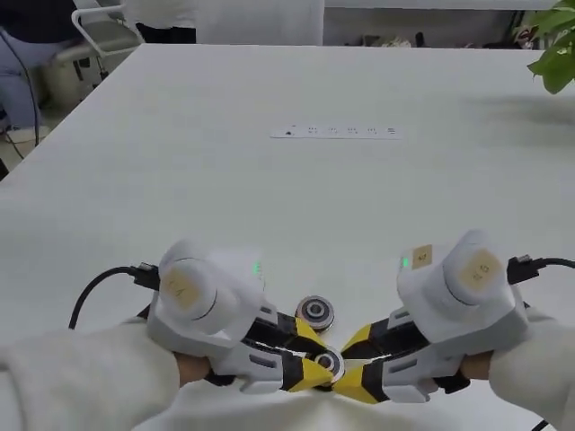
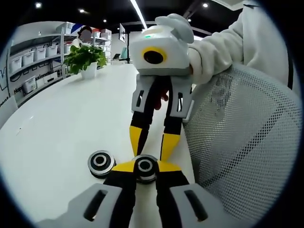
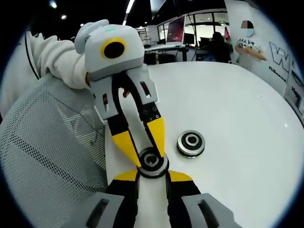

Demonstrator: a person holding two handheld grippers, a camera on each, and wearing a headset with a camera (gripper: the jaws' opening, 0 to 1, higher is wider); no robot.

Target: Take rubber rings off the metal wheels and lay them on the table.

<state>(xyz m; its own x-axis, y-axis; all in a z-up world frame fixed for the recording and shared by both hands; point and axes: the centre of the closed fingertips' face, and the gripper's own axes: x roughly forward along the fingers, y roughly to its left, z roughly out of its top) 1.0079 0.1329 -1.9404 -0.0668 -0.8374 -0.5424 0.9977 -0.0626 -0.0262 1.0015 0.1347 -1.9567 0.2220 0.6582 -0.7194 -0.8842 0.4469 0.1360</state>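
Left gripper and right gripper meet tip to tip, yellow fingers clenched on one small metal wheel with a black rubber ring, seemingly so one steadies it while the other peels. A second ringed metal wheel lies on the white counter just beyond the fingers.

A power strip, leafy plant, mesh chair show.
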